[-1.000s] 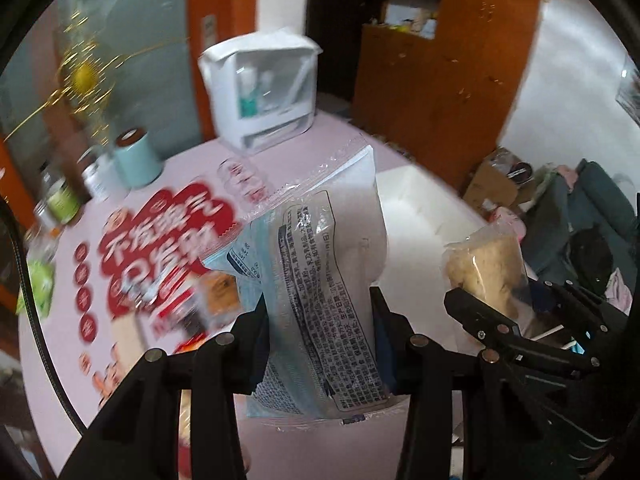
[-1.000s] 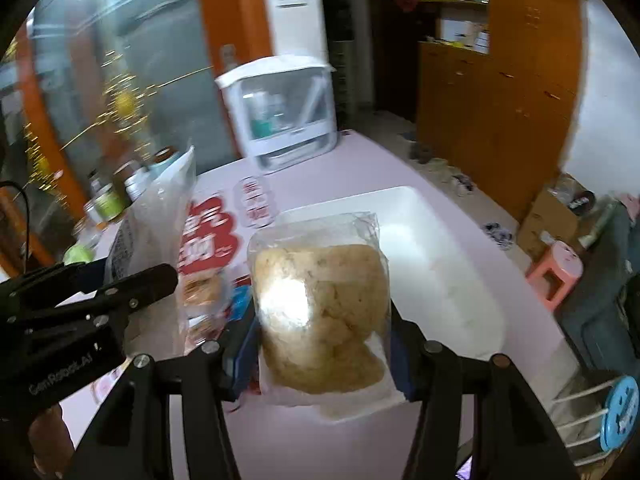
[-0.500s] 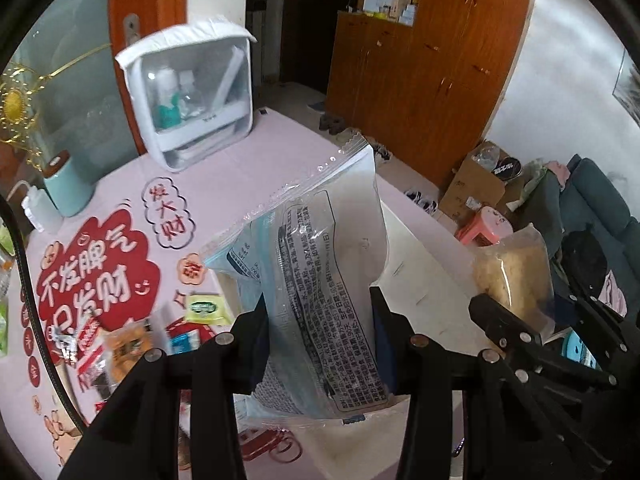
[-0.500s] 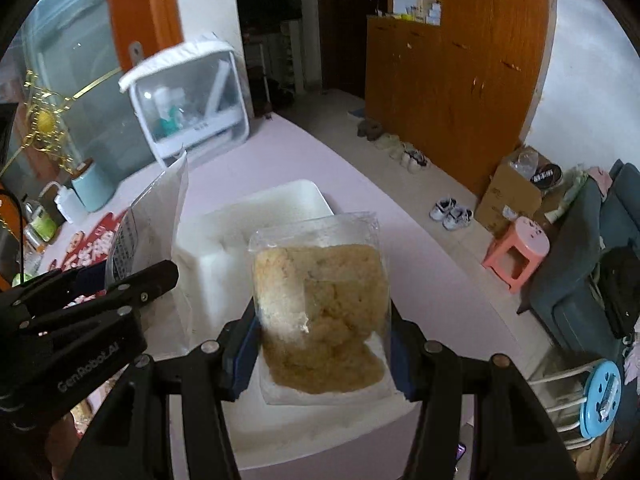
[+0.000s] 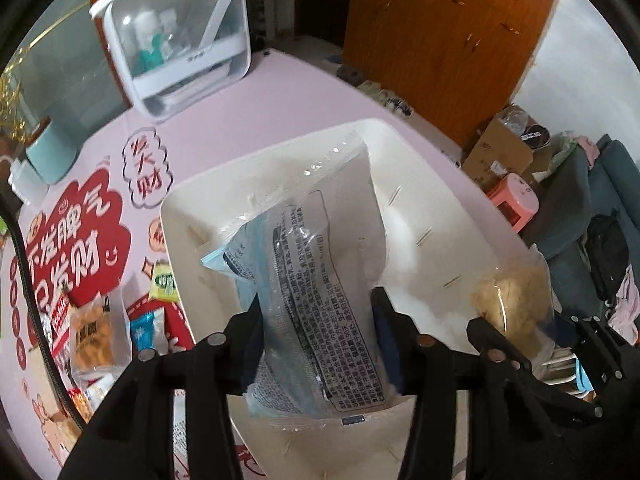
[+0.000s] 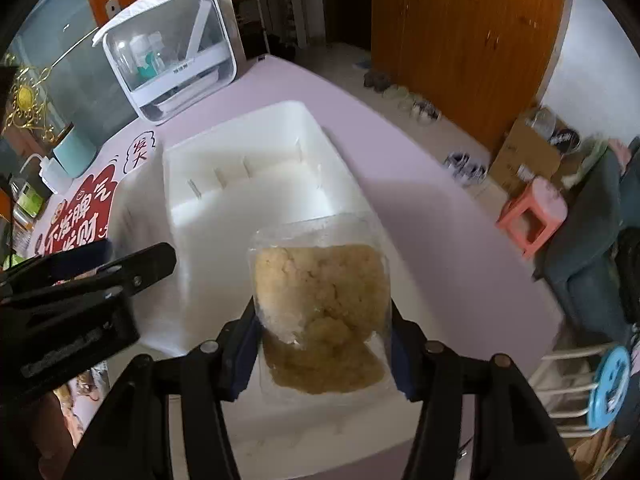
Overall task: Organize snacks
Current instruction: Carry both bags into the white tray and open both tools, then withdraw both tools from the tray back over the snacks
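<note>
My left gripper (image 5: 316, 298) holds a blue-and-white snack packet (image 5: 320, 240) upright over the white bin (image 5: 176, 216). Its jaws are opening, and the packet still stands between the pads and touches both. My right gripper (image 6: 322, 314) is shut on a clear bag of golden-brown crumbly snack (image 6: 320, 280), above the near right part of the white bin (image 6: 240, 136). That bag (image 5: 512, 296) also shows at the right of the left wrist view. In the right wrist view the left gripper (image 6: 120, 258) hangs over the bin's left side.
Loose snack packets (image 5: 100, 328) lie on the pink table (image 5: 248, 120) left of the bin, over red stickers. A clear-fronted white case (image 5: 176, 40) and a teal cup (image 5: 48, 152) stand at the back. A pink stool (image 6: 536, 216) and a cardboard box (image 6: 524, 156) are beyond the table's right edge.
Both grippers have carried their bags rightward and down, from over the sticker-covered table to over the white bin. The left jaws stand slightly wider around the packet.
</note>
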A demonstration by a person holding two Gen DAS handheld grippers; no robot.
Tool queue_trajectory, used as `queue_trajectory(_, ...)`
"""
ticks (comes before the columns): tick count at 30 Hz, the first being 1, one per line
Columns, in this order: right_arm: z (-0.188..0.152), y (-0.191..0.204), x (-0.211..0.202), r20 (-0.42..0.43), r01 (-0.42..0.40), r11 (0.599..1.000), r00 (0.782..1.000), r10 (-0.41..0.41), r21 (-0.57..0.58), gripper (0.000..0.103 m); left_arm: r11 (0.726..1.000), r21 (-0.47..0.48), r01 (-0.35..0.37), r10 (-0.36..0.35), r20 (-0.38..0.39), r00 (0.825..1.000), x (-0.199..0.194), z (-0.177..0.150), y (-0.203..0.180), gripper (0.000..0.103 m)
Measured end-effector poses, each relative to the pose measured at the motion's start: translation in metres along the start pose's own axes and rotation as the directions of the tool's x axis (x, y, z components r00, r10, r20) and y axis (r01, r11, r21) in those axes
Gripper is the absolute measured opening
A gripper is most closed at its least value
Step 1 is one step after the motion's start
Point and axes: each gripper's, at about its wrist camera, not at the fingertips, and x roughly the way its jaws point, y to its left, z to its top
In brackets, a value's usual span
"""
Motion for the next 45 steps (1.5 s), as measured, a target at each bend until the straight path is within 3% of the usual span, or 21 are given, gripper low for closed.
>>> queue_trajectory(2, -0.004, 0.004, 0.001, 0.016, -0.013, 1.000, 1.000, 0.013, -0.002, 0.064, 1.000, -0.014, -0.006, 0.006, -0.009, 1.000, 0.002, -0.003, 0.007, 0.076)
queue_trajectory(4, -0.006, 0.007, -0.002, 0.050, -0.004, 1.000, 0.999, 0.005, -0.014, 0.088, 0.999, -0.016, -0.043, 0.044, 0.018, 0.999, -0.003, -0.006, 0.013, 0.090)
queue_trajectory(7, -0.006, 0.013, -0.008, 0.090, 0.011, 1.000, 0.996, -0.008, -0.023, 0.091, 0.998, -0.011, -0.061, 0.061, 0.032, 0.998, -0.011, -0.010, 0.020, 0.102)
queue_trajectory(16, -0.007, 0.026, -0.030, 0.144, -0.008, 1.000, 0.990, 0.009, -0.005, 0.092, 0.998, -0.029, -0.048, 0.050, 0.078, 0.996, -0.041, -0.018, 0.035, 0.102)
queue_trajectory(23, -0.010, 0.033, -0.051, 0.193, -0.011, 1.000, 0.981, 0.006, 0.022, 0.091, 0.999, -0.053, 0.011, -0.005, 0.106, 0.994, -0.063, -0.025, 0.042, 0.102)
queue_trajectory(27, -0.012, 0.042, -0.070, 0.249, 0.000, 1.000, 0.968, -0.006, 0.024, 0.091, 0.998, -0.056, -0.003, 0.012, 0.147, 0.989, -0.084, -0.029, 0.049, 0.102)
queue_trajectory(35, -0.020, 0.078, -0.109, 0.316, 0.006, 1.000, 0.949, 0.004, -0.030, 0.091, 0.999, -0.045, 0.003, 0.006, 0.198, 0.980, -0.135, -0.041, 0.070, 0.102)
queue_trajectory(45, -0.037, 0.138, -0.141, 0.314, -0.022, 0.990, 0.947, 0.065, -0.138, 0.091, 0.995, -0.095, 0.005, 0.017, 0.232, 0.973, -0.193, -0.076, 0.119, 0.102)
